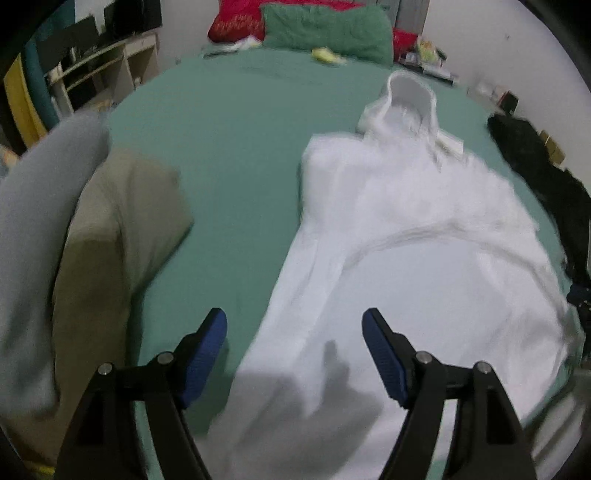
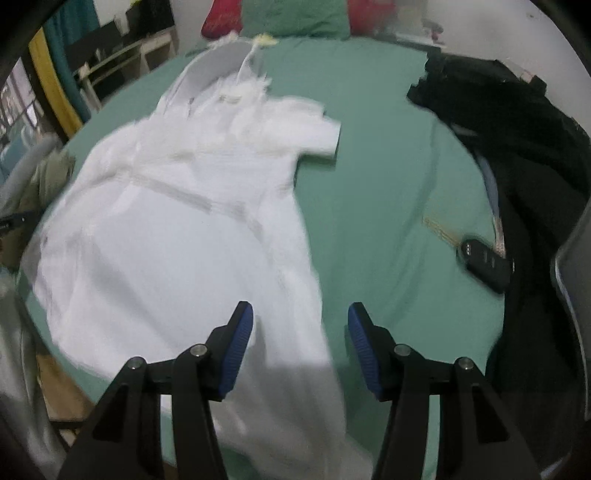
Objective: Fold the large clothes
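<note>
White hooded sweatshirt of soft fleece [image 1: 406, 236] lies spread flat on the green bedsheet [image 1: 229, 155], hood toward the green pillow [image 1: 328, 29], hem nearest the grippers; no fold looks started, so this reads as the step between laying out and the first fold. Left gripper [image 1: 294, 354] hangs wide and empty over the sweatshirt's near left edge, right gripper [image 2: 301, 343] half-wide and empty over its near right edge. Outward from the sweatshirt: tan and grey folded garments [image 1: 110, 236] left, black clothing heap [image 2: 517, 155] and black key fob [image 2: 484, 262] right; next move likely calls for pinching a side edge or sleeve and carrying it across the body.
</note>
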`<state>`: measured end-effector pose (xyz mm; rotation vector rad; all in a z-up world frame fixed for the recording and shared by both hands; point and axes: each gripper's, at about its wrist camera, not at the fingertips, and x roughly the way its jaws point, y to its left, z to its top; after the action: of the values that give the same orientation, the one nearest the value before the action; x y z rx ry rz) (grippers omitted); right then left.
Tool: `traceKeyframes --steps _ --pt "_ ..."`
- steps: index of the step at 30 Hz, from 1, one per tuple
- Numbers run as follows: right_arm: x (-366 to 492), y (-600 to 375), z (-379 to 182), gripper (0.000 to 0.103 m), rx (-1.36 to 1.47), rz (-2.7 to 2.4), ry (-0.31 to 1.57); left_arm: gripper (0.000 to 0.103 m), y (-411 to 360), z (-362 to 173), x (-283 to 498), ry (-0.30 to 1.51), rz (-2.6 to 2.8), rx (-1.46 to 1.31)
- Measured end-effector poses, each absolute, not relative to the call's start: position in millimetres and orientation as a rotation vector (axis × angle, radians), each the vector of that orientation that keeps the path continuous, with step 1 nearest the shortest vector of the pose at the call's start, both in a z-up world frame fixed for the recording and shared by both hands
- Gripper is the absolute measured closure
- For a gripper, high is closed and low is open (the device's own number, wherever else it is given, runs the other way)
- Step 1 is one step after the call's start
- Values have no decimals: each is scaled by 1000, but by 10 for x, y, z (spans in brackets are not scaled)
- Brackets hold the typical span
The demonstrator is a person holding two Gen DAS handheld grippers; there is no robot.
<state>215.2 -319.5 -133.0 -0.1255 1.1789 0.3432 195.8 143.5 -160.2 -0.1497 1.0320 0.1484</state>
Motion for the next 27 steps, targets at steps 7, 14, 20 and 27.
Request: traceKeyframes --steps 7,14,20,27 --pt "3107 -3020 -1418 51 -68 324 1066 27 1375 -1675 3167 954 121 -143" --pt "4017 -2476 -1646 51 -108 371 1045 52 1525 -2252 3725 1058 86 -13" --pt "4634 -1789 -1705 43 -162 431 996 46 1867 -2017 3700 1003 258 -44" --pt "5603 -951 -1826 37 -172 493 954 30 2095 -1853 3607 949 160 -202"
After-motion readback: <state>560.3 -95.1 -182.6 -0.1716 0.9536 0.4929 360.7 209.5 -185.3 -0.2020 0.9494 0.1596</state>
